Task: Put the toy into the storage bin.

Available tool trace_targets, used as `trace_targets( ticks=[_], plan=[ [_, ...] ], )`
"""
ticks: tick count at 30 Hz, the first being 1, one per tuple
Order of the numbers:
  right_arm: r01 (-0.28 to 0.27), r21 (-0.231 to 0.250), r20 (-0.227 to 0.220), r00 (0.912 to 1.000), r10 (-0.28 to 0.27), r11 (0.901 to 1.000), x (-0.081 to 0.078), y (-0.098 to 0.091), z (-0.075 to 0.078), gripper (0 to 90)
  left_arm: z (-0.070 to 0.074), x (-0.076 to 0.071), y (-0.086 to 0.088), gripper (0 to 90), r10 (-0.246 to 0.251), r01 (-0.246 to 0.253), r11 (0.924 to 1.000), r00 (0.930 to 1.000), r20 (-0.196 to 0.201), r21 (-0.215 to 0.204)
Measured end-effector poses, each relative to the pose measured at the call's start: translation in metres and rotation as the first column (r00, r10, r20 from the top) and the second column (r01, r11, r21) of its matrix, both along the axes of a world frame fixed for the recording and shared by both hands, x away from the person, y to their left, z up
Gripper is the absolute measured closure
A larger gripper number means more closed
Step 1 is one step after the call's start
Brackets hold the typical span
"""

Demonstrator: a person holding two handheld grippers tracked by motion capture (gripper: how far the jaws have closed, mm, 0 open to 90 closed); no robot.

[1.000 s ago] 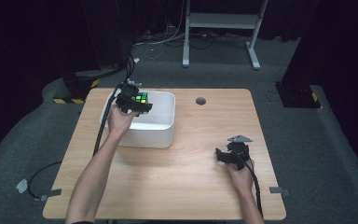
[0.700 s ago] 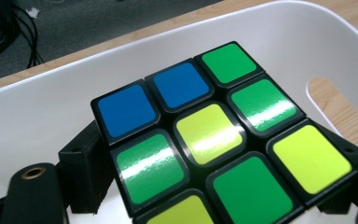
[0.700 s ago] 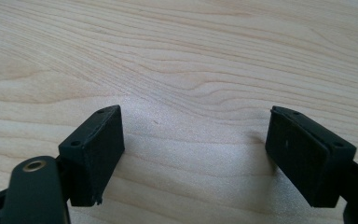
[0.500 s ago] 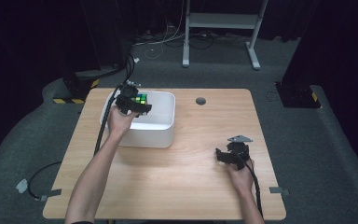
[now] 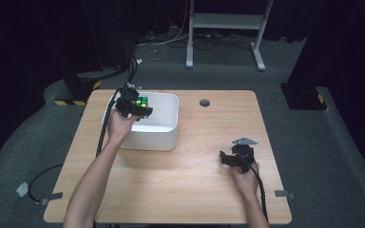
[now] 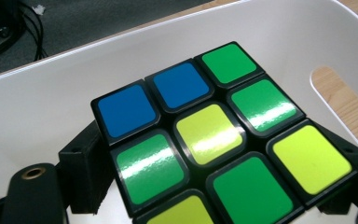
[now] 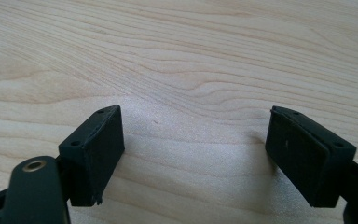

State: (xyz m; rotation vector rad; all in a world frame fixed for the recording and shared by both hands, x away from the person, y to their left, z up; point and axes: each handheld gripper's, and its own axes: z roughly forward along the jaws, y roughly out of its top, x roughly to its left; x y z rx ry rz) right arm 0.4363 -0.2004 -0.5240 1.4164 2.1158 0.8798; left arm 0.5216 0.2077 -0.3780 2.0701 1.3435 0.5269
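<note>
- The right hand-held gripper [image 5: 232, 159] sits nearest, low over the bare worktop [image 5: 190, 185] on the person's right side. Its jaws stand wide apart with nothing but wood grain between them. It looks parked out of the way, idle while the other hand works.
- The right hand [image 5: 245, 179] holds it from behind, its cable trailing back toward the worktop's near edge.
- Farther in, the left forearm [image 5: 97, 173] reaches diagonally across the worktop toward the bin.
- The left hand-held gripper [image 5: 140, 110] hangs over the near-left corner of the white bin [image 5: 164, 137], jaws closed against two opposite sides of the cube [image 6: 209, 140]. That side grip leaves the top face free and keeps the cube level.
- The cube is held above the bin's floor, inside the line of its rim, with blue, green and yellow stickers facing up. Whether it touches the floor I cannot tell. It is either about to be let go into the bin or is being lifted out.
- The bin's far wall [image 6: 121, 60] rises just behind the cube, and a handle cut-out [image 6: 340, 100] shows to one side.
- Beyond the bin, a round hole [image 5: 204, 102] marks the worktop's far edge.
</note>
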Motion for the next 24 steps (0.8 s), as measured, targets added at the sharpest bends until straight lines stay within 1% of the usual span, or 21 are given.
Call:
trace_targets(
  ticks=[4,5,8,10,11,16,18,22,24],
  plan=[
    [0.0,0.0,0.0,1.0,0.0,1.0,0.0,0.0,0.0,19.4,0.004,-0.003,0.0,17.3,-0.007,0.007,1.0,0.9999,0.008,-0.003],
    [0.0,0.0,0.0,1.0,0.0,1.0,0.0,0.0,0.0,19.4,0.006,-0.006,0.0,17.3,-0.001,0.001,1.0,0.9999,0.016,-0.003],
    [0.0,0.0,0.0,1.0,0.0,1.0,0.0,0.0,0.0,19.4,0.007,-0.008,0.001,17.3,0.0,0.0,1.0,0.9998,0.017,-0.004],
    [0.0,0.0,0.0,1.0,0.0,1.0,0.0,0.0,0.0,19.4,0.007,-0.009,0.0,17.3,-0.004,0.004,1.0,0.9999,0.015,0.003],
    [0.0,0.0,0.0,1.0,0.0,1.0,0.0,0.0,0.0,19.4,0.009,-0.011,-0.001,17.3,-0.014,0.014,0.9998,0.9998,0.017,0.012],
    [0.0,0.0,0.0,1.0,0.0,1.0,0.0,0.0,0.0,19.4,0.013,-0.016,-0.002,17.3,-0.029,0.029,0.9996,0.9994,0.02,0.009],
    [0.0,0.0,0.0,1.0,0.0,1.0,0.0,0.0,0.0,19.4,0.012,-0.018,-0.001,17.3,-0.027,0.027,0.9996,0.9994,0.024,-0.007],
    [0.0,0.0,0.0,1.0,0.0,1.0,0.0,0.0,0.0,19.4,0.01,-0.02,0.0,17.3,-0.028,0.028,0.9996,0.9994,0.019,0.002],
    [0.0,0.0,0.0,1.0,0.0,1.0,0.0,0.0,0.0,19.4,0.01,-0.021,0.002,17.3,-0.026,0.026,0.9997,0.9995,0.017,-0.005]
  ],
)
